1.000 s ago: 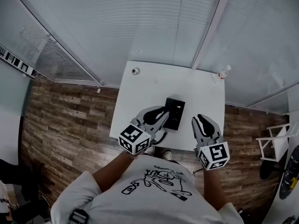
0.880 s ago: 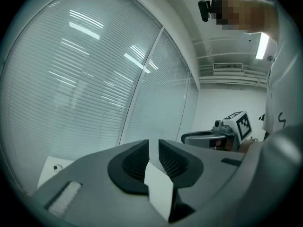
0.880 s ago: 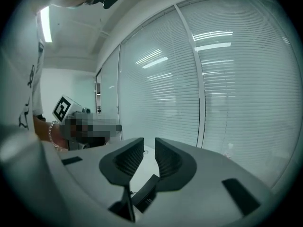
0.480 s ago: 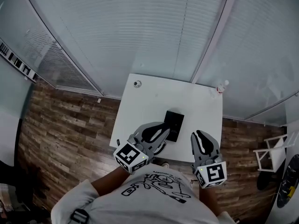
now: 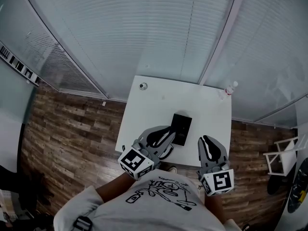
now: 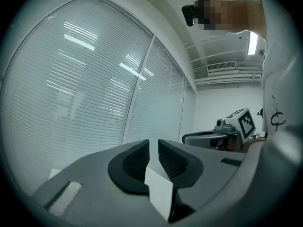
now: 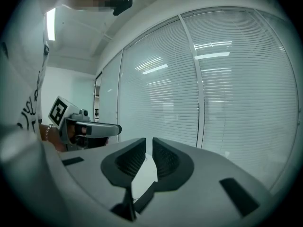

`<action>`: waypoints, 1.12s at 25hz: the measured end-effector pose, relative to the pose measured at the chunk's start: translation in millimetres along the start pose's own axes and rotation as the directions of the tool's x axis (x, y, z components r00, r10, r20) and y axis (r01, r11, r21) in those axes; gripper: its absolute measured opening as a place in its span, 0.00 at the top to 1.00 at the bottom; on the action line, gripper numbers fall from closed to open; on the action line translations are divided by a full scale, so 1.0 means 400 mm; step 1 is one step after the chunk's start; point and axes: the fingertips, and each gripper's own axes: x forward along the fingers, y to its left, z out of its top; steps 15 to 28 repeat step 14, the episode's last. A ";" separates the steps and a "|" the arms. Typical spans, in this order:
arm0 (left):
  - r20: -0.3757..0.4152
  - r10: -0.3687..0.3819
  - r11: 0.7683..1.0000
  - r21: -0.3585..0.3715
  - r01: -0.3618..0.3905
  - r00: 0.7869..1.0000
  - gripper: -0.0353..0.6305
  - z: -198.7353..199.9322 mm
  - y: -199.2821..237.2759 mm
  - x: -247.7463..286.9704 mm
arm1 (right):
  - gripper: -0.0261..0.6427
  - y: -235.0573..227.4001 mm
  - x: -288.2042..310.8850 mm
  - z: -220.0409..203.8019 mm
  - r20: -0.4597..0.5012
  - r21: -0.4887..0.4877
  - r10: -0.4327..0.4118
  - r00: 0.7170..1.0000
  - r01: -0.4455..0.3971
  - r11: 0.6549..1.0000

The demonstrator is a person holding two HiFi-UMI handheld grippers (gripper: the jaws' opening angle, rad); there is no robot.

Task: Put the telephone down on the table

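Observation:
The black telephone (image 5: 182,128) lies flat on the small white table (image 5: 159,105), near its front edge. My left gripper (image 5: 169,130) hovers just left of the phone, above the table's front edge, its jaws shut and empty; in the left gripper view the left gripper (image 6: 153,148) shows only a thin slit between its pads. My right gripper (image 5: 204,139) is held to the right of the phone and nearer the person, apart from it. Its jaws have just been closing with nothing between them, and in the right gripper view the right gripper (image 7: 149,148) stands shut and empty.
A small round object (image 5: 143,86) sits at the table's far left corner and a small bottle (image 5: 230,89) at its far right corner. Glass walls with blinds (image 5: 159,32) rise behind the table. Wooden floor (image 5: 67,129) surrounds it, with a white frame (image 5: 284,150) at the right.
Both grippers have drawn back from the telephone toward the person and risen a little. The left one no longer overlaps the phone, which stays flat on the table.

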 end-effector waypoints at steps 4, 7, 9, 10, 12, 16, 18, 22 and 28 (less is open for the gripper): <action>-0.003 0.007 1.000 -0.009 -0.007 1.000 0.87 -0.007 0.005 -0.010 | 0.90 0.006 -0.004 -0.006 -0.001 0.017 -0.002 1.000 0.002 1.000; 0.004 0.017 1.000 -0.012 -0.017 1.000 0.87 -0.002 0.008 -0.015 | 0.90 0.004 -0.008 -0.008 -0.005 0.013 -0.011 1.000 0.011 1.000; 0.010 0.022 1.000 -0.016 -0.022 1.000 0.87 0.001 0.008 -0.021 | 0.90 0.002 -0.015 -0.007 -0.006 0.011 -0.018 1.000 0.018 1.000; 0.012 0.025 1.000 -0.019 -0.024 1.000 0.87 0.001 0.008 -0.024 | 0.90 0.003 -0.018 -0.007 -0.006 0.012 -0.021 1.000 0.021 1.000; 0.013 0.030 0.999 -0.024 -0.030 0.999 0.87 0.001 0.007 -0.030 | 0.90 0.003 -0.024 -0.007 -0.007 0.016 -0.027 1.000 0.027 1.000; 0.014 0.036 0.999 -0.026 -0.035 0.999 0.87 0.003 0.006 -0.035 | 0.90 0.005 -0.029 -0.007 -0.007 0.022 -0.031 0.999 0.032 0.999; 0.014 0.036 0.999 -0.026 -0.035 0.999 0.87 0.003 0.006 -0.035 | 0.90 0.005 -0.029 -0.007 -0.007 0.022 -0.031 0.999 0.032 0.999; 0.014 0.036 0.999 -0.026 -0.035 0.999 0.87 0.003 0.006 -0.035 | 0.90 0.005 -0.029 -0.007 -0.007 0.022 -0.031 0.999 0.032 0.999; 0.014 0.036 0.999 -0.026 -0.035 0.999 0.87 0.003 0.006 -0.035 | 0.90 0.005 -0.029 -0.007 -0.007 0.022 -0.031 0.999 0.032 0.999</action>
